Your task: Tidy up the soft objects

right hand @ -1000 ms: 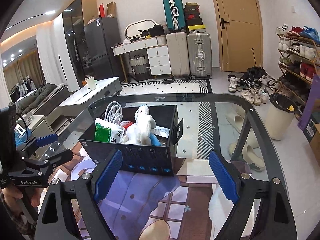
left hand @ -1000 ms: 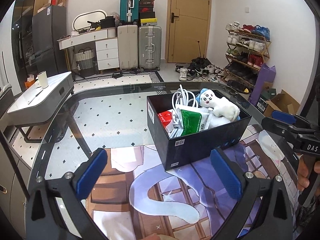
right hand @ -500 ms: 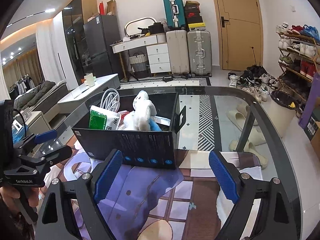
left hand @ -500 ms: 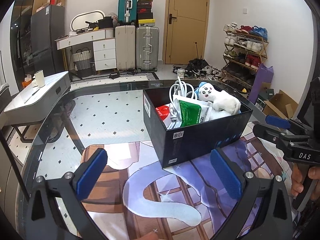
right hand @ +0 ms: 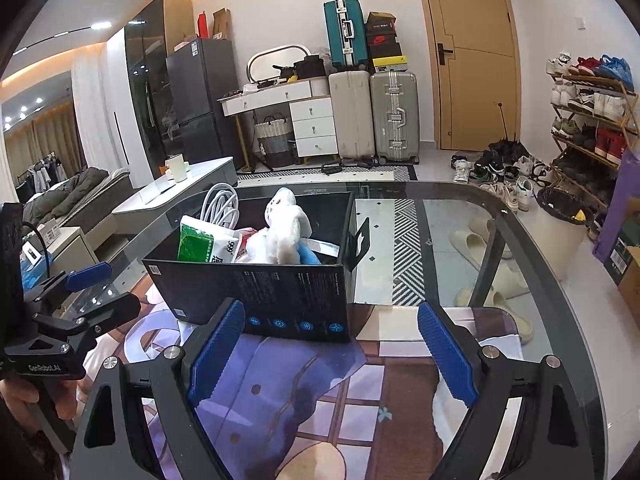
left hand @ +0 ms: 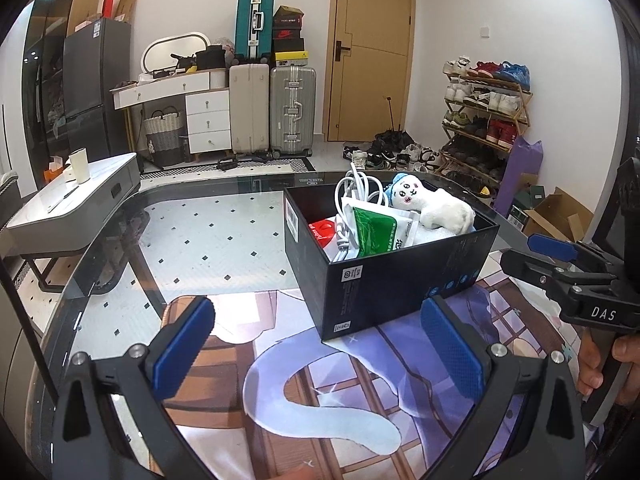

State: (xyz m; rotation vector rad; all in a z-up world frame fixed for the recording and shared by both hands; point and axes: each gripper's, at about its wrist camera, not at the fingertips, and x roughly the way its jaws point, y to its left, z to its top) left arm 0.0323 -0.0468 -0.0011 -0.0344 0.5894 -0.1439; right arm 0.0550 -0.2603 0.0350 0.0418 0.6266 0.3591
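Note:
A black box (left hand: 400, 280) stands on the glass table; it also shows in the right wrist view (right hand: 280, 296). In it lie a white plush toy (left hand: 436, 206) (right hand: 286, 232), a green-and-white tissue pack (left hand: 376, 230) (right hand: 200, 240), a white cable coil (left hand: 356, 184) (right hand: 220, 204) and a red item (left hand: 322, 230). My left gripper (left hand: 316, 352) is open and empty, in front of the box's left corner. My right gripper (right hand: 332, 356) is open and empty, in front of the box's near wall.
A printed mat (left hand: 320, 380) covers the near part of the glass table (left hand: 224, 232). Beyond stand a low grey table (left hand: 68, 208), suitcases (left hand: 272, 108), a shoe rack (left hand: 484, 116) and a bin (right hand: 564, 224).
Both grippers have drawn back and sunk a little lower, so the box looks closer and higher. Both stay open and empty. The box's contents have not moved.

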